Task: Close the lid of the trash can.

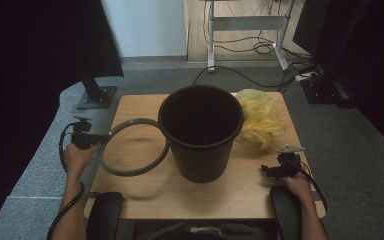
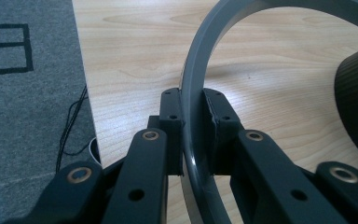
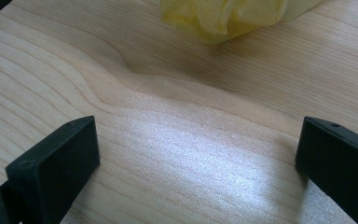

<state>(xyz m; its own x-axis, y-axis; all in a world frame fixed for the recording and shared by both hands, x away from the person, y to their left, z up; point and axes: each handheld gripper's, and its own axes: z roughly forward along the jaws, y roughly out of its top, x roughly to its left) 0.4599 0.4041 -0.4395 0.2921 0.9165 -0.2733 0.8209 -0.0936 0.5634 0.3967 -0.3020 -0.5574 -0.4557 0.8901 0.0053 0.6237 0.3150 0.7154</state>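
L gripper (image 2: 193,135) clamped on grey ring (image 2: 196,84) beside black bin (image 1: 200,132); R gripper (image 3: 196,154) wide open, empty.

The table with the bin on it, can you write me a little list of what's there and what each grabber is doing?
table: light wood
bin: black, upright, open top, middle of the table
ring: grey hoop left of the bin, its far side at the bin's wall
bag: yellow, crumpled, right of the bin toward the back
left gripper: shut on the ring, pads on both sides of its band
right gripper: open, holding nothing, low over bare wood in front of the bag
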